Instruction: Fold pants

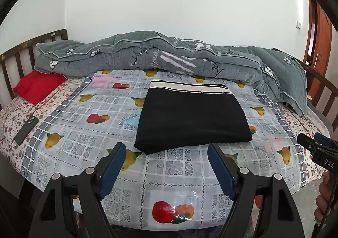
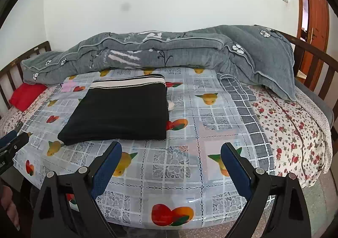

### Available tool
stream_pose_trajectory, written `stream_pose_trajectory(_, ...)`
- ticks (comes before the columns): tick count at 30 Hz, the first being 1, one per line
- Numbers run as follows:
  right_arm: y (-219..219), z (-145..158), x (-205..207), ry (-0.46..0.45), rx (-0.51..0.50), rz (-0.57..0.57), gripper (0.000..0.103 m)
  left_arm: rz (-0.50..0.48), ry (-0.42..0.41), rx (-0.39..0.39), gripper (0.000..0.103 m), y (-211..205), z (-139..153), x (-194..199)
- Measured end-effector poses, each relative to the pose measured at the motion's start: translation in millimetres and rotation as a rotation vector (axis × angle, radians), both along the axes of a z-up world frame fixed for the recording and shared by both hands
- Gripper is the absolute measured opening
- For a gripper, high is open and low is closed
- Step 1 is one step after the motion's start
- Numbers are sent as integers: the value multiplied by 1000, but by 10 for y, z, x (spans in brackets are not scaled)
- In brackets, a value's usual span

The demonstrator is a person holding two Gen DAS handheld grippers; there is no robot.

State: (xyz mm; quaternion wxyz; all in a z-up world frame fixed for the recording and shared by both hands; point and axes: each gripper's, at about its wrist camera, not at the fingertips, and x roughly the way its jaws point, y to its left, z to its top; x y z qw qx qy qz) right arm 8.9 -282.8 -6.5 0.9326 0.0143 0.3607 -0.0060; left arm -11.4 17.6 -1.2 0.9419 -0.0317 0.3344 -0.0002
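Observation:
The black pants [image 1: 192, 117] lie folded into a flat rectangle on the fruit-patterned plastic sheet [image 1: 169, 176], with the white-striped waistband at the far edge. They also show in the right wrist view [image 2: 122, 115], left of centre. My left gripper [image 1: 166, 153] is open and empty, held just short of the pants' near edge. My right gripper [image 2: 171, 153] is open and empty, to the right of the pants and apart from them. Its tip also shows at the right edge of the left wrist view [image 1: 316, 145].
A rolled grey quilt [image 1: 169, 56] lies along the far side of the bed. A red pillow [image 1: 38, 88] and a dark phone [image 1: 26, 130] sit at the left. Wooden bed rails [image 2: 312, 56] stand at both ends. A wooden door [image 2: 314, 18] is at the far right.

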Motion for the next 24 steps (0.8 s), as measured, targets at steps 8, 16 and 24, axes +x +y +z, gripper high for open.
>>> stream_pose_trajectory(8,-35,11,-11,-4,4,-2,93,-11,-1,17,78,-67,17,-6)
stream_pose_trajectory(16,-57,11,-30,-7,5,-7,93,-14,-3,18,78,-97,23,1)
stream_pose_trajectory(24,-53,14,-32,-8,6,-4,93,-14,-6,21,78,-118,36,-8)
